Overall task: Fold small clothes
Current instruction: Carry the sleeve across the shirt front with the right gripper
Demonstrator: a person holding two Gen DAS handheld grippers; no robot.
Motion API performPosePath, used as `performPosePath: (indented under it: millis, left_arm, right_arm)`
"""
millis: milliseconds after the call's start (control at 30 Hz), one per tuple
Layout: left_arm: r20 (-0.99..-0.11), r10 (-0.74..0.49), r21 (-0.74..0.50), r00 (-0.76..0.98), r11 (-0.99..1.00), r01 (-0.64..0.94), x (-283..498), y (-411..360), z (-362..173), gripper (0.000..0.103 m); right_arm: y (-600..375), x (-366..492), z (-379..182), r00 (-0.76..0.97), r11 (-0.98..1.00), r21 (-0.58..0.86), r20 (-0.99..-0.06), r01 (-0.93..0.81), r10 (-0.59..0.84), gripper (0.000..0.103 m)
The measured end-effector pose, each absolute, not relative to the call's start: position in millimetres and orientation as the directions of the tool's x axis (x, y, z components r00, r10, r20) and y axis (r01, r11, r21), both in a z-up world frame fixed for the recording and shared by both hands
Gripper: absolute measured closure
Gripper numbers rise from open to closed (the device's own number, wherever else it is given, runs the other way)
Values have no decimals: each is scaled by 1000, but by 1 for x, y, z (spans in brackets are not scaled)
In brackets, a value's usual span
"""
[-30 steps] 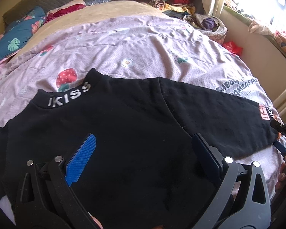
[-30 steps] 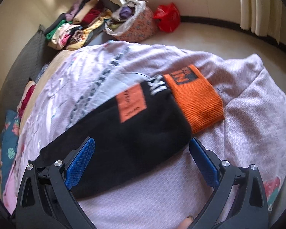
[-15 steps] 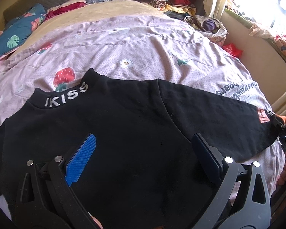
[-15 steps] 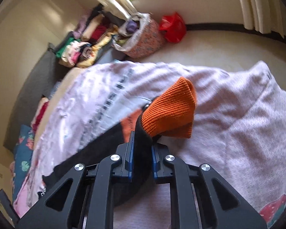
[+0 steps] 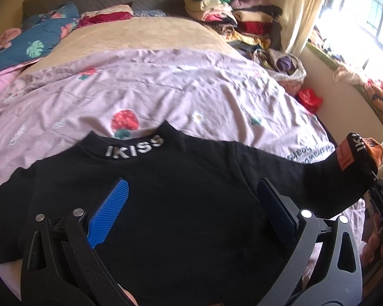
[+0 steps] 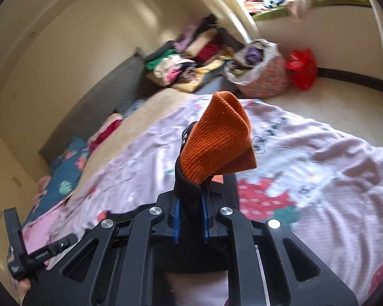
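Note:
A black sweatshirt [image 5: 181,193] with "IKISS" on its collar [image 5: 134,148] lies spread on the pink strawberry-print bedspread [image 5: 166,86]. My left gripper [image 5: 191,186] hovers open over the shirt's body with nothing between its blue pads. My right gripper [image 6: 191,196] is shut on the black sleeve just below its orange cuff [image 6: 217,142], and the cuff stands up above the jaws. In the left wrist view that sleeve [image 5: 344,168] is raised off the bed at the right edge, orange cuff [image 5: 375,150] uppermost.
Stacks of folded clothes [image 5: 229,17] sit at the head of the bed. Beside them on the floor are a basket of laundry [image 5: 288,68] and a red bag [image 5: 310,99]. Patterned pillows [image 5: 38,43] lie at the far left. A window fills the right wall.
The right gripper went from wide open around the sleeve to shut on it near the cuff, then lifted it off the bed. The left gripper rose a little and stayed open.

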State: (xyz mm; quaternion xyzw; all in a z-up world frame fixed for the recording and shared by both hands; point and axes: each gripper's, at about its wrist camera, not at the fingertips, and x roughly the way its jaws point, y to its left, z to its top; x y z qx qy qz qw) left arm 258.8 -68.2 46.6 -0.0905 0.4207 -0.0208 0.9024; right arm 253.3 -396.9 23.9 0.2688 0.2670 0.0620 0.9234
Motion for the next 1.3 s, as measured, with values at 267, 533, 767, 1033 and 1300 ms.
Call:
performPosePath:
  millis: [267, 533, 767, 1033, 1300]
  left_arm:
    - [-743, -131, -234, 656, 970, -71, 245, -30, 60, 8]
    - [-720, -220, -358, 658, 930, -80, 232, 5, 59, 8]
    - [-706, -312, -463, 636, 882, -82, 223, 30, 45, 8]
    - [-682, -380, -543, 625, 835, -85, 214, 54, 32, 8]
    - [-653, -468, -654, 595, 745, -133, 207, 79, 1, 9]
  right_arm:
    - [-333, 245, 50, 841, 873, 474, -419, -118, 341, 91]
    - [-269, 237, 53, 801, 877, 412, -421, -248, 425, 91]
    - [-211, 230, 48, 753, 869, 337, -444, -361, 485, 91]
    - [-164, 227, 23, 700, 863, 259, -507, -434, 504, 91]
    - [-133, 224, -4, 656, 854, 204, -564, -478, 502, 89]
